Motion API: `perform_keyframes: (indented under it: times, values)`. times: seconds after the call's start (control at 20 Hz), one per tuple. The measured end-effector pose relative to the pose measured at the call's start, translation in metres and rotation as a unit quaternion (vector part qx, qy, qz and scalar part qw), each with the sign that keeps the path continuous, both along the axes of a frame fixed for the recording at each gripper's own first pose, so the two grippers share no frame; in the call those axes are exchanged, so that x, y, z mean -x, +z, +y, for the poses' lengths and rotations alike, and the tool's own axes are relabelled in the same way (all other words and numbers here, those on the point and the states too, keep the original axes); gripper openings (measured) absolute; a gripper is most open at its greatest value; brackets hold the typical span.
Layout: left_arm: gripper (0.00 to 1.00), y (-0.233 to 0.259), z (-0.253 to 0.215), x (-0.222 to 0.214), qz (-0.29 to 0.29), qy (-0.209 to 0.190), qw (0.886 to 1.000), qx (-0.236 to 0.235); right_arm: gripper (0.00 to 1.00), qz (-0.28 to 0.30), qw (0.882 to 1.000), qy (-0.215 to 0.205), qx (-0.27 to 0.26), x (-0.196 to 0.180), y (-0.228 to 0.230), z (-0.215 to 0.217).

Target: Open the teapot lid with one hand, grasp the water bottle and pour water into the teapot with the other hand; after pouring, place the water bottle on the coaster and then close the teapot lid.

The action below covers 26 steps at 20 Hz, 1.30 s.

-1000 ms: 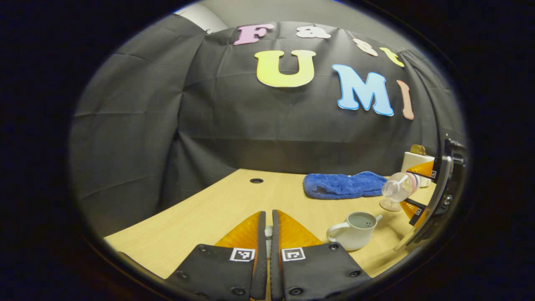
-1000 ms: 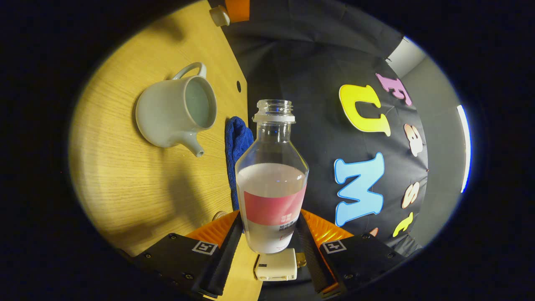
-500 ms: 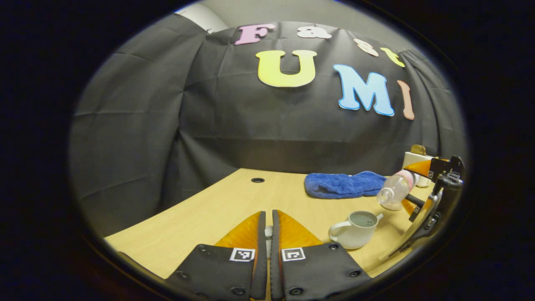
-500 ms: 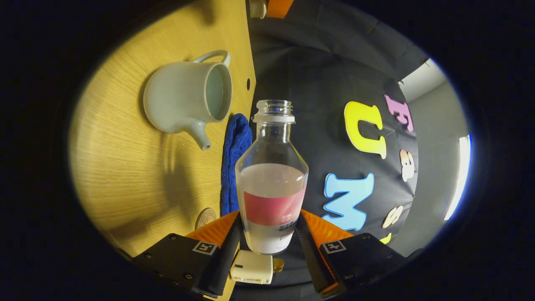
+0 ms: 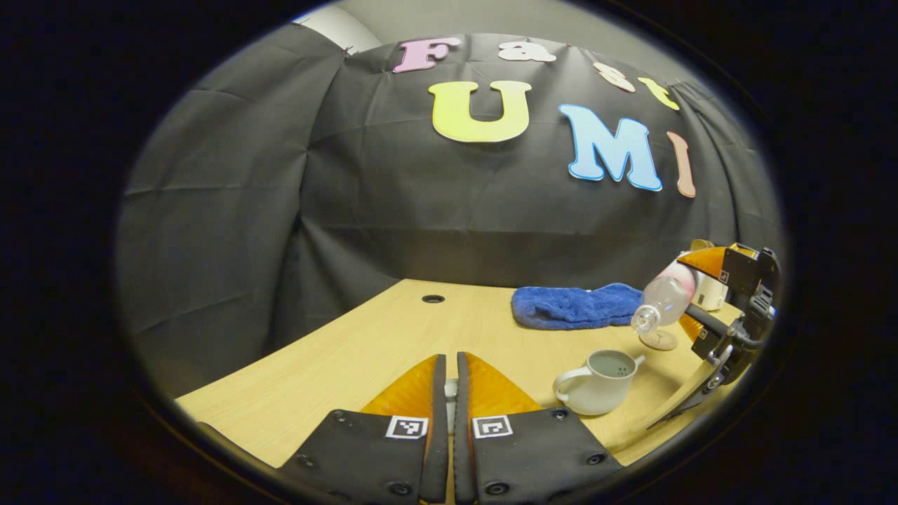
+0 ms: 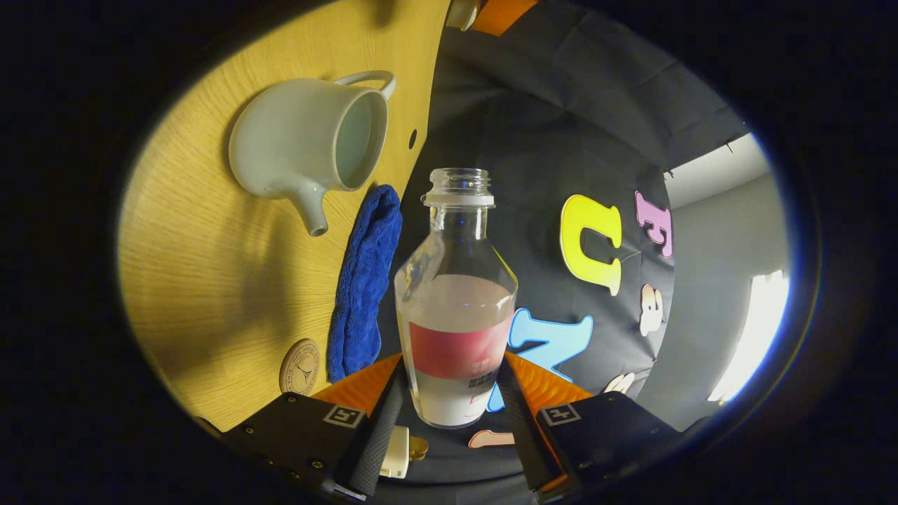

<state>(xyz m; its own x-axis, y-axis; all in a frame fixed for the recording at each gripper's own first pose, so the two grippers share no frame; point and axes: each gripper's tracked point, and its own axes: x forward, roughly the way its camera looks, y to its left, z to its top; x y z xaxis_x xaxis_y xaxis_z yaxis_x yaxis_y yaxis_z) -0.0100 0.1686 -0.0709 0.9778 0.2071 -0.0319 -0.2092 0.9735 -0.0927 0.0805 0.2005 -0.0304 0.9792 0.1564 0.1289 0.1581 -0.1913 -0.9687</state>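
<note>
The pale teapot (image 5: 596, 382) stands open on the wooden table (image 5: 393, 351); in the right gripper view the teapot (image 6: 309, 140) lies up left. My right gripper (image 6: 452, 365) is shut on the clear, uncapped water bottle (image 6: 456, 301) with a pink label, about half full. From the left gripper view the bottle (image 5: 663, 298) is tilted, mouth down-left, above and right of the teapot, held by the right gripper (image 5: 691, 294). A round coaster (image 5: 659, 341) lies behind the teapot. My left gripper (image 5: 451, 365) is shut on a small white piece, the teapot lid (image 5: 451, 389), mostly hidden.
A blue towel (image 5: 572, 306) lies along the back of the table, beside the coaster (image 6: 300, 367). A white box (image 5: 712, 294) stands at the back right. A round cable hole (image 5: 433, 299) sits near the black cloth wall.
The right gripper has lifted and tipped the bottle further, its mouth now lower and closer over the teapot. The left gripper has stayed put with the lid.
</note>
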Motion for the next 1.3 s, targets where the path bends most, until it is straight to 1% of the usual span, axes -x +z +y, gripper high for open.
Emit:
perform_keyframes:
  times: [0.55, 1.3]
  values:
    - [0.10, -0.003, -0.006, -0.002, 0.006, -0.005, 1.000, 0.002, 0.75, -0.009, 1.000, 0.016, 0.022, -0.003, 0.009, 0.006]
    - [0.10, -0.007, -0.007, 0.001, 0.011, -0.008, 1.000, 0.004, 0.76, -0.037, 0.997, 0.035, 0.054, -0.003, 0.025, 0.014]
